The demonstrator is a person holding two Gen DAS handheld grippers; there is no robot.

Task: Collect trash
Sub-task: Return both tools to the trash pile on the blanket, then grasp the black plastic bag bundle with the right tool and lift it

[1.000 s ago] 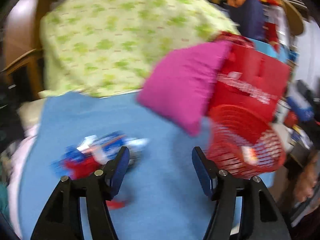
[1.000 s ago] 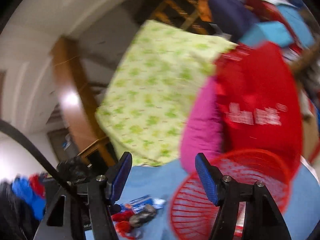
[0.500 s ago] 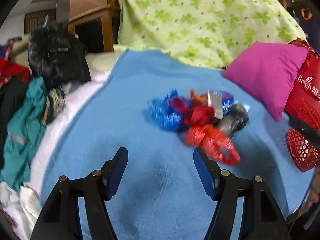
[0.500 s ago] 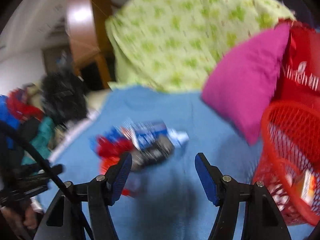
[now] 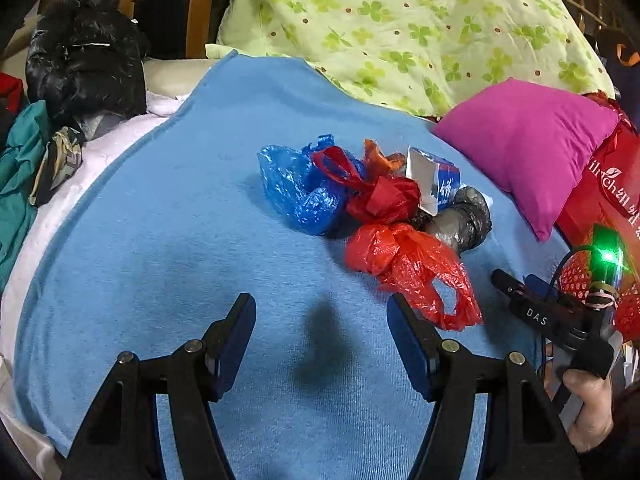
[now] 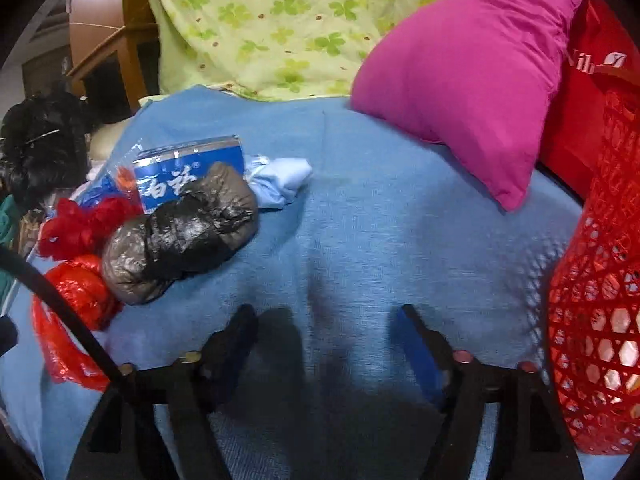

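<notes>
Left hand-held gripper (image 5: pixel 321 322) gapes empty above blue blanket (image 5: pixel 168 240); right hand-held gripper (image 6: pixel 326 330), empty, is opening beside crumpled grey-black plastic bag (image 6: pixel 180 236).

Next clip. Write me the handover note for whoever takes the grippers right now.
Left gripper: open, empty, hovering over the blue blanket short of the trash.
Right gripper: empty, jaws opening, nothing between them.
Trash pile on the blanket: blue bag, red bags, grey-black bundle, blue box.
Red mesh basket at right, something already inside.
Done: no pile item grasped.
Left: move the pile into the basket.
</notes>
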